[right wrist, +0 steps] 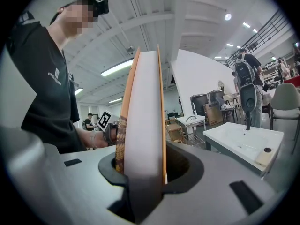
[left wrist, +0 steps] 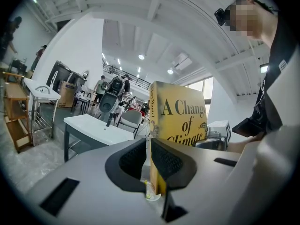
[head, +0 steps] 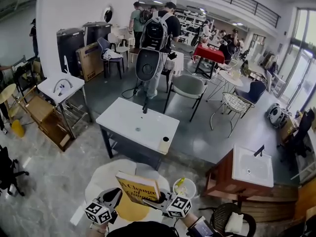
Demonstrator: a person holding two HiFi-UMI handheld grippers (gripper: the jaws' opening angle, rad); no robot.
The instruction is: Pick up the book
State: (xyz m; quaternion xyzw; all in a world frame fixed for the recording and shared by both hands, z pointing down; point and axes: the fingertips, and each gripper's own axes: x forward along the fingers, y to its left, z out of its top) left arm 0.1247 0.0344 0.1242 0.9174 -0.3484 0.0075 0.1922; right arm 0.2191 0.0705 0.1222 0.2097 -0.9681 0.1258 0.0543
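Yellow hardcover book (head: 138,186) stands upright over the round white bench (head: 101,179), right tongs (right wrist: 140,168) pinching its page edge, left tongs (left wrist: 149,164) pinching its spine corner.

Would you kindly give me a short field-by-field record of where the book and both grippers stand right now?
Book: yellow, held upright over the round table
Right gripper: shut on the book's page edge
Left gripper: jaws nearly together at the spine edge; grip unclear
Nearby: white cup, just right of the book
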